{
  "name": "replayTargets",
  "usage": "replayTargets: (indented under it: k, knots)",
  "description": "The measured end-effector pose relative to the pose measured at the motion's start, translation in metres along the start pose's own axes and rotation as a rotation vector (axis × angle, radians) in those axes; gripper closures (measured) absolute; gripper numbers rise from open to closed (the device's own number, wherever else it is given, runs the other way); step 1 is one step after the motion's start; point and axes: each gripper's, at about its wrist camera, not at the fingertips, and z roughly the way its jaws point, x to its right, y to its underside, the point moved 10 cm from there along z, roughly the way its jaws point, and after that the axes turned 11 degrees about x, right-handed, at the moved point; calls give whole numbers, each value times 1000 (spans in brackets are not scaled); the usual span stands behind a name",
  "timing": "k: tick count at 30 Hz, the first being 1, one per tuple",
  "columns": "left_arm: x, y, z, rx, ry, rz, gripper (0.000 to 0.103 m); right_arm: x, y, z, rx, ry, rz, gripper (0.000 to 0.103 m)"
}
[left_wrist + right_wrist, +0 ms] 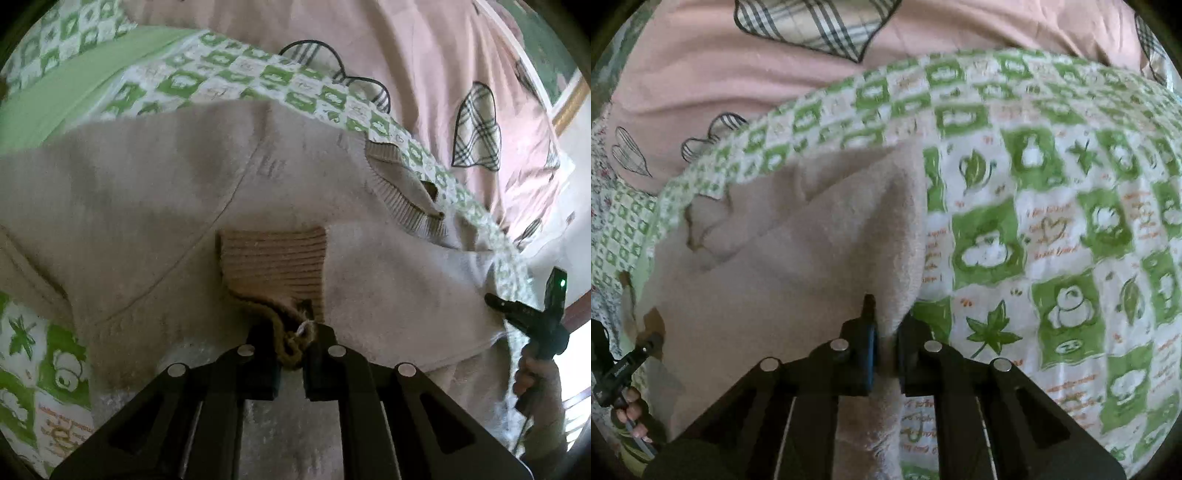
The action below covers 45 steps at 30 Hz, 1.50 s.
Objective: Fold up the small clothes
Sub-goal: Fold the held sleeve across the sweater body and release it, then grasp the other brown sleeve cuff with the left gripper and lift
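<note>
Two grippers were both clamped on one beige knit sweater (147, 206), which lay spread across the middle of the left wrist view on a green-and-white checked sheet (1052, 206), with a pink quilt (406, 55) behind it at the top of the frame. The left gripper (293, 354) had its jaws closed on the ribbed cuff (273, 262) at lower centre, a frayed edge bunched between the pads. The right gripper (886, 343) pinched a fold of the sweater's side edge at lower centre of its own view. The knit looked soft, light and limp; it would likely sag and stretch if lifted by one point. Ribbed cuff, hem and collar (402, 199) seemed the firmest places to hold.
</note>
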Motion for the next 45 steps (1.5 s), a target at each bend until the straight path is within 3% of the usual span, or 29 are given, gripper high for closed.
replayTargets:
  k: [1, 3, 5, 7, 10, 12, 14, 19, 24, 30, 34, 36, 37, 38, 41, 45]
  knots:
    - [-1, -1, -4, 8, 1, 2, 94, 3, -2, -9, 20, 37, 0, 79]
    - [-3, -2, -9, 17, -7, 6, 92, -3, -7, -34, 88, 78, -14, 79]
    - [-5, -1, -11, 15, -6, -7, 90, -30, -3, -50, 124, -38, -25, 77]
    - [-9, 2, -13, 12, -14, -17, 88, -53, 15, -50, 81, -137, -39, 64]
    - [-19, 6, -27, 15, -22, -34, 86, -39, 42, -32, 4, -32, -64, 61]
    - [-31, 3, -45, 32, -35, -46, 79, -33, 43, -39, 21, -56, -5, 61]
    - [-54, -9, -68, 77, -70, -61, 58, -34, 42, -52, 24, -50, 7, 60]
    - [-140, -55, -116, 196, -233, -145, 41, -60, 43, -89, 70, -144, -12, 53]
    - [-236, -105, -139, 266, -386, -278, 31, -94, 63, -105, 61, -199, -39, 51]
    - [-295, -157, -114, 233, -433, -323, 29, -115, 82, -102, 18, -221, -64, 51]
    - [-323, -184, -87, 191, -526, -302, 30, -126, 89, -98, -7, -241, -66, 51]
    - [-336, -193, -80, 203, -551, -313, 48, -129, 92, -96, -13, -241, -71, 51]
    - [-338, -196, -76, 208, -529, -313, 79, -131, 94, -95, -17, -242, -72, 51]
    - [-338, -197, -72, 199, -520, -305, 89, -131, 96, -94, -22, -245, -70, 51]
    - [-322, -200, -75, 243, -506, -230, 92, -131, 100, -93, -31, -244, -69, 51]
    - [-255, -197, -95, 330, -382, -147, 93, -130, 104, -95, -31, -254, -55, 51]
